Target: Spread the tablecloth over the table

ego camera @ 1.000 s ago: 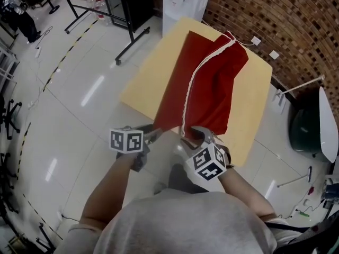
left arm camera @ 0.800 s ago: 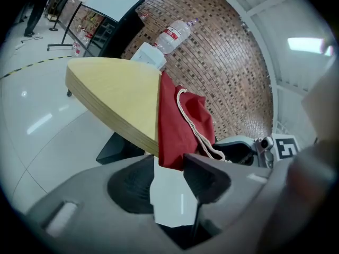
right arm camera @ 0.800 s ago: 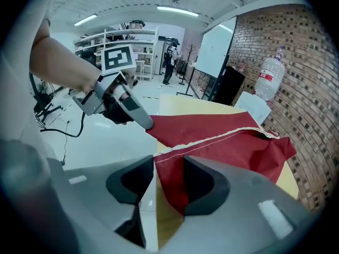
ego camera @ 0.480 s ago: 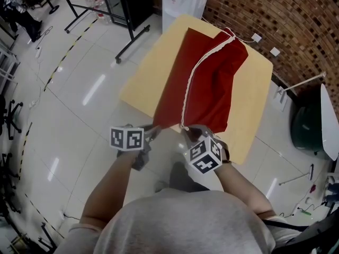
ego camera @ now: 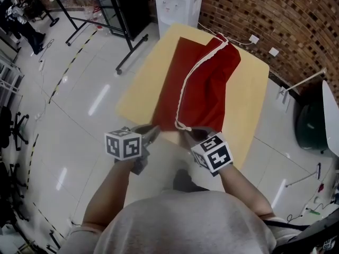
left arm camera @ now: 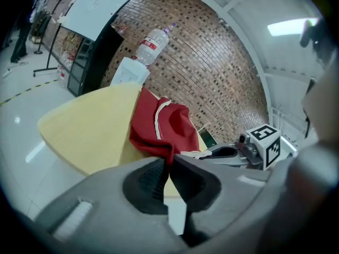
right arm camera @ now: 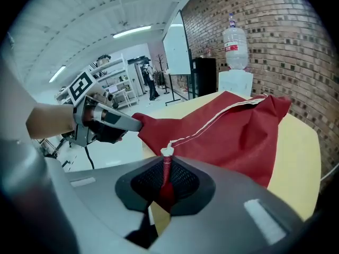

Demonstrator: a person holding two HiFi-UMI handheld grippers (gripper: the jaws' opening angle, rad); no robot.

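Gripping the near edge of the red tablecloth [ego camera: 204,83], both claws sit side by side just off the near corner of the worktop [ego camera: 140,86], at 6 o'clock in the head view. The left claw [ego camera: 153,132] has its jaws pressed together on the cloth's left-hand corner, with a pinch of red fabric caught between the pads. The right claw [ego camera: 186,133], just beside it toward 3 o'clock, is clamped on the corner where the white trim [ego camera: 186,89] ends, and a red fold runs down between its pads. From there the tablecloth lies bunched and folded in a long band up the middle of the yellow worktop toward 12 o'clock, the trim curving along it and the far end reaching close to the far edge. Bare worktop shows on both sides, a broad strip at 9 o'clock and another at 3 o'clock. Open tiled floor [ego camera: 79,105] lies off the 9 o'clock edge. Beyond the far edge a water dispenser [ego camera: 177,1] stands at 12 o'clock, and a brick wall [ego camera: 280,15] runs close along the 1 to 3 o'clock side.
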